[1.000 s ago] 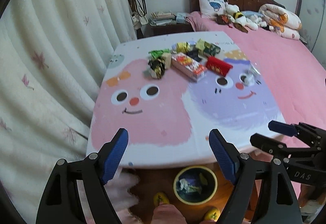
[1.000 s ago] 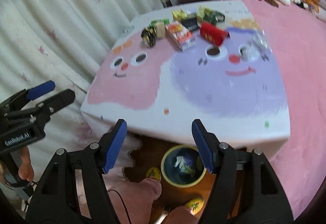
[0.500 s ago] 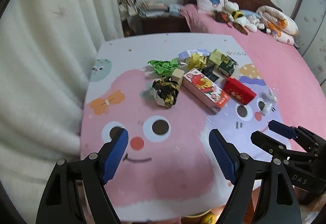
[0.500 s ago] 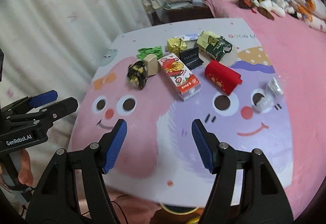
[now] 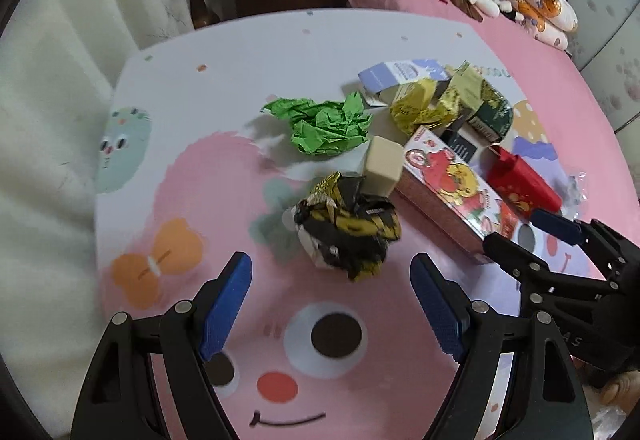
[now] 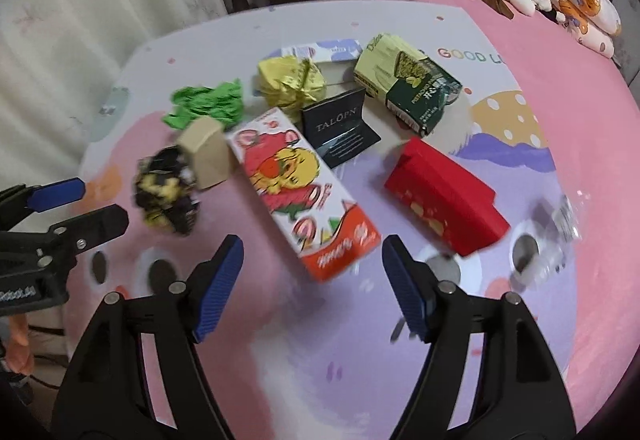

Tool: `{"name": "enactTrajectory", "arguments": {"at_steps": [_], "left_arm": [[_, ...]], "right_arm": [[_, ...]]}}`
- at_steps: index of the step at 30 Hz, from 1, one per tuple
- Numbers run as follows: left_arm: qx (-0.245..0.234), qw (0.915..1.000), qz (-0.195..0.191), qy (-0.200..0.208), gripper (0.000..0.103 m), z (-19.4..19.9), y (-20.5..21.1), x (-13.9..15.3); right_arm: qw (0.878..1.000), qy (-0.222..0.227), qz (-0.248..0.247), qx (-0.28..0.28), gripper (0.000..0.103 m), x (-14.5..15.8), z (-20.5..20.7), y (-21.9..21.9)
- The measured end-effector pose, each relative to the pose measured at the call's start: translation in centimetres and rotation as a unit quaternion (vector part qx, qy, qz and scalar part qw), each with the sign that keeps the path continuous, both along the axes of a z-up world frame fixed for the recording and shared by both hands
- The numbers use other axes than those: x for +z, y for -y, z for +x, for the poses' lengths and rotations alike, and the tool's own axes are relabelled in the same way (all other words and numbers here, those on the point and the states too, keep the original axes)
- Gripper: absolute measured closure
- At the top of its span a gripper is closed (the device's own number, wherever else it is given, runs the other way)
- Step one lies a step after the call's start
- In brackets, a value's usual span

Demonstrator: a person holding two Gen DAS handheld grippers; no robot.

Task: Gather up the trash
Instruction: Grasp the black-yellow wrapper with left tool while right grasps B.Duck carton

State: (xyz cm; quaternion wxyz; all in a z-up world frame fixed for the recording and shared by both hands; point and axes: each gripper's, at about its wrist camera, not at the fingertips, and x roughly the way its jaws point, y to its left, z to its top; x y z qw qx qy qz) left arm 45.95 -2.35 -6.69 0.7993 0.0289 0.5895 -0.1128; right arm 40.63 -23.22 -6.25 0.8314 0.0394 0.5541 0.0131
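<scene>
Both grippers swooped in over the tabletop [image 5: 248, 40]. Left gripper [image 5: 331, 304], fingers apart and empty, has the crumpled black-and-yellow wrapper [image 5: 344, 228] dead ahead. Right gripper [image 6: 312, 282] just widened toward the long cartoon box [image 6: 304, 192].

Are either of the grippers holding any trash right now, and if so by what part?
Nothing is held: left gripper and right gripper are both open above the table.

Black-yellow wrapper [image 5: 344, 232]: I see it crumpled, touching the beige block [image 5: 383, 166].
Cartoon box [image 6: 304, 192]: lying flat.
Red box [image 6: 444, 196]: just right of it.
Green paper [image 5: 328, 122]: crumpled, behind.
</scene>
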Motion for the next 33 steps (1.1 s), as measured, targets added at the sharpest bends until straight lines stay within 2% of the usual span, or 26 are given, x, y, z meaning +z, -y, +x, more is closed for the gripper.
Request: {"name": "enactTrajectory", "arguments": {"at_steps": [10, 13, 16, 19, 21, 26, 33], "left_arm": [[-0.016, 0.9993, 0.008, -0.032, 0.02, 2.9, 1.3, -4.3], [-0.012, 0.9992, 0.001, -0.038, 0.024, 3.7, 1.4, -5.0], [-0.01, 0.9994, 0.009, -0.031, 0.029, 4.2, 1.6, -5.2], [-0.017, 0.9996, 0.014, -0.02, 0.033, 4.0, 2.0, -5.1], [-0.02, 0.9996, 0.009, -0.016, 0.037, 3.7, 2.1, -4.9], [-0.01, 0.9998, -0.013, -0.006, 0.042, 2.4, 1.5, -3.8], [-0.017, 0.9996, -0.004, 0.024, 0.042, -2.1, 1.0, -0.7]], "right_arm": [[0.999, -0.03, -0.036, 0.021, 0.032, -4.4, 4.2, -1.0], [0.999, -0.037, -0.035, 0.019, 0.032, -5.1, 4.9, -1.0], [0.999, -0.036, -0.027, 0.022, 0.034, -5.4, 5.1, -1.3], [0.999, -0.031, -0.026, 0.028, 0.042, -5.3, 5.0, -1.7], [0.999, -0.03, -0.02, 0.029, 0.051, -5.1, 4.8, -1.9], [1.0, -0.018, 0.007, 0.019, 0.054, -4.0, 3.2, -1.9], [0.999, 0.006, 0.049, -0.002, 0.055, -1.0, -1.1, -0.7]]}}
